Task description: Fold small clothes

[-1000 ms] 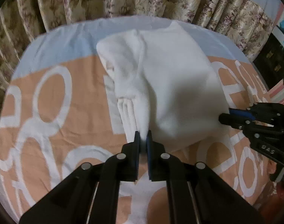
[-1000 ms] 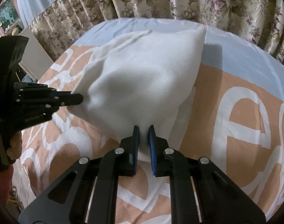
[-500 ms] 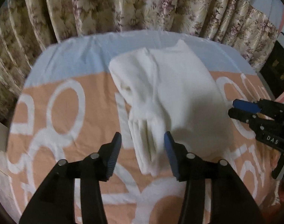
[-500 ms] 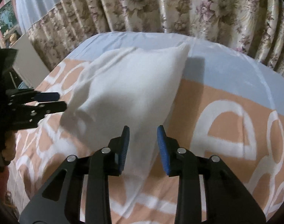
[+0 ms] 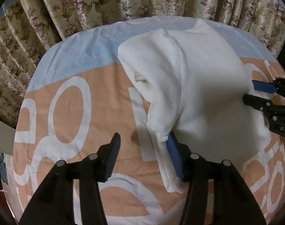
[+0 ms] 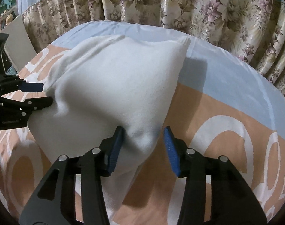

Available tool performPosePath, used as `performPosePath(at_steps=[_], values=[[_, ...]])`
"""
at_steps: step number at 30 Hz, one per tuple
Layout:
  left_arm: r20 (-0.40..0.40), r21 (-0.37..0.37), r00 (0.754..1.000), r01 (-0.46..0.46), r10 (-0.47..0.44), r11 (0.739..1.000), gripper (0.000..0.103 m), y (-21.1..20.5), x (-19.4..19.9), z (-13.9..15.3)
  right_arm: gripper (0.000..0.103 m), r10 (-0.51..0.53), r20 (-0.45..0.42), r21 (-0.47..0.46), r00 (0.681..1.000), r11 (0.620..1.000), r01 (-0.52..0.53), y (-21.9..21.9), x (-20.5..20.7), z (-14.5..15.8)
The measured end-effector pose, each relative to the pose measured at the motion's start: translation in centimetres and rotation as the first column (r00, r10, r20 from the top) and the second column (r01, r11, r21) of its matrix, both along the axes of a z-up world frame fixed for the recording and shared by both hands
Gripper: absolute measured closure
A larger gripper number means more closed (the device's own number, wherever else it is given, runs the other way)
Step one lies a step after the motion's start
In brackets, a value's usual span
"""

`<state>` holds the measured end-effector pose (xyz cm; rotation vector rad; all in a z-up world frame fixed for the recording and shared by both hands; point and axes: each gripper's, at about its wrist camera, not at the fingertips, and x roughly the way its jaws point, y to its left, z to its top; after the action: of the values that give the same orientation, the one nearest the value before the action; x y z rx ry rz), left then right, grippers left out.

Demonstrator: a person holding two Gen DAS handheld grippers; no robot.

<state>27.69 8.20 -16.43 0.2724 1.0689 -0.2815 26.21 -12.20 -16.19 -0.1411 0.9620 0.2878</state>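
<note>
Left gripper jaws opening, right gripper jaws opening, both angled downward

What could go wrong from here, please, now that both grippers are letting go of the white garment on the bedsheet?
1. The left gripper is opening, but the right-hand pad of its pair looks to be touching the white garment's hem, so pulling away may drag the fold open.
2. The right gripper is opening with a puffed corner between its pads; that corner may catch as the gripper leaves.
3. The sleeve side bulges and may slump onto the bedsheet.
</note>
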Motion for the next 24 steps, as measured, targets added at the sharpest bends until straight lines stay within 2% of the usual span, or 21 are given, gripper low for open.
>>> performPosePath(at_steps=[3,5,7,14,16,21,24], values=[[-0.011,-0.007,1.0,-0.012,0.012,1.0,0.045,0.0,0.0,0.5,0.057,0.007,-0.001,0.006,1.0,1.0,-0.007,0.0,-0.3,0.6],[-0.005,-0.004,1.0,-0.021,0.021,1.0,0.04,-0.1,-0.3,1.1,0.055,0.011,0.001,0.026,1.0,1.0,-0.011,-0.1,-0.6,1.3],[0.01,0.006,1.0,-0.025,0.025,1.0,0.024,-0.3,-0.8,1.7,0.053,0.007,0.002,0.054,1.0,0.999,-0.008,-0.2,-1.0,2.0],[0.03,-0.012,0.999,-0.034,0.035,0.999,0.013,0.0,-1.9,3.4,0.013,-0.005,0.019,0.105,1.0,0.994,0.003,-0.9,-3.1,3.7],[0.027,-0.029,0.999,-0.035,0.036,0.999,0.011,0.2,-2.1,3.8,0.004,-0.042,0.028,0.132,0.999,0.991,0.038,-1.6,-3.6,3.8],[0.02,-0.044,0.999,-0.039,0.04,0.998,0.009,0.5,-2.5,4.0,0.003,-0.13,-0.047,0.256,0.99,0.957,0.137,-3.8,-3.5,3.0],[0.011,-0.048,0.999,-0.04,0.041,0.998,0.009,0.7,-2.4,3.7,0.003,-0.172,-0.068,0.286,0.983,0.94,0.185,-4.5,-3.3,2.6]])
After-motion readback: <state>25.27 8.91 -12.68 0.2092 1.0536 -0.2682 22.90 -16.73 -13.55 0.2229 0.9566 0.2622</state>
